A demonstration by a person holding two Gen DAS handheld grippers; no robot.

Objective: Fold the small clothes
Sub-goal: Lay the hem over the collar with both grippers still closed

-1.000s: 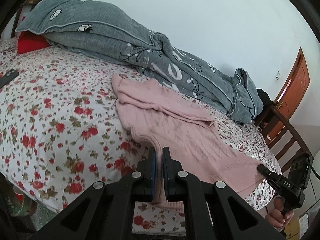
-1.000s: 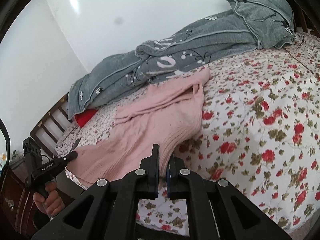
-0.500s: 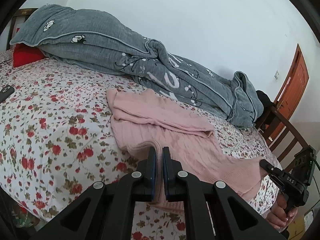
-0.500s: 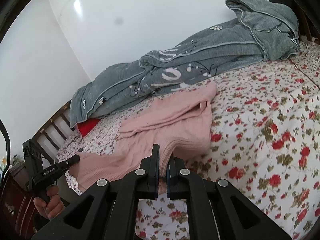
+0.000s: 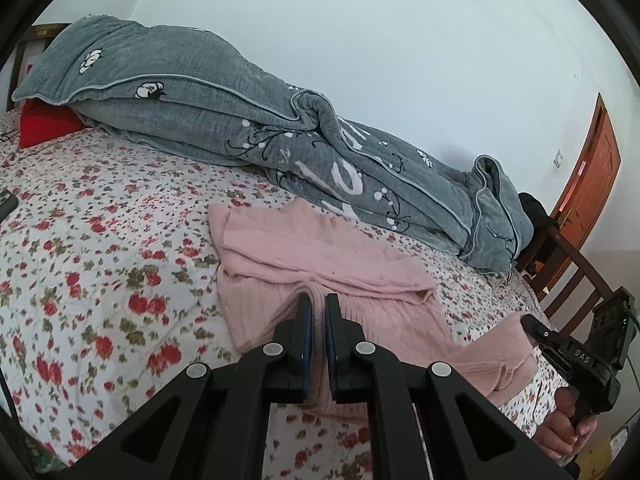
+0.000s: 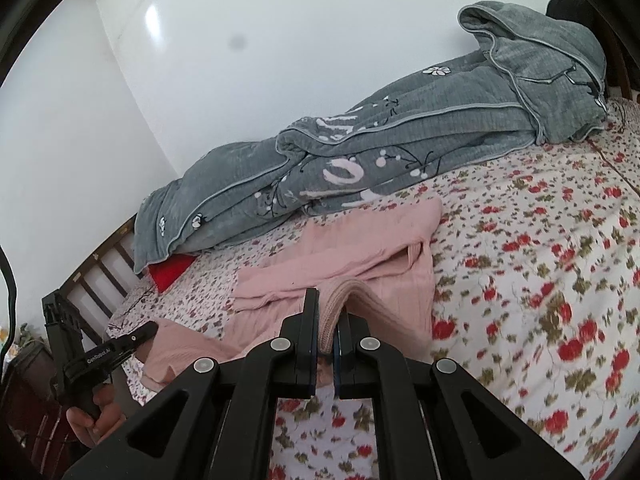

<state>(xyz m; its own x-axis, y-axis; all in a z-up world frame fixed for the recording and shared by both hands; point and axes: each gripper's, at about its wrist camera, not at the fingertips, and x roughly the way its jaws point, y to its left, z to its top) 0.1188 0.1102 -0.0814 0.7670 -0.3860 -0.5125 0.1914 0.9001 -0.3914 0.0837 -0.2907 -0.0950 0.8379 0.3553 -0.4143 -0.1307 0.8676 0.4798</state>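
Both tools grip the near hem of the pink sweater [image 5: 320, 264], which lies on the floral bed [image 5: 100, 264]. The left tool [image 5: 318, 312] has its 2 blue pads pinched narrow on a raised ridge of ribbed knit, and the right tool [image 6: 328, 320] is likewise closed on a bunched fold of the same hem. From either tool the sweater's long axis runs straight ahead, away toward the grey quilt [image 5: 240, 120] heaped along the wall; the folded-in sleeves and neckline lie at that far end, just short of the quilt. The hem between the 2 tools hangs slack over the bed's near edge, with the right tool visible off to the left tool's right side [image 5: 560, 352]. Neither hand is nearer to the collar end; both sit level at the hem. My judgement is that the next move carries the hem forward over the body, so both tools should travel together along that axis to keep the fold square.
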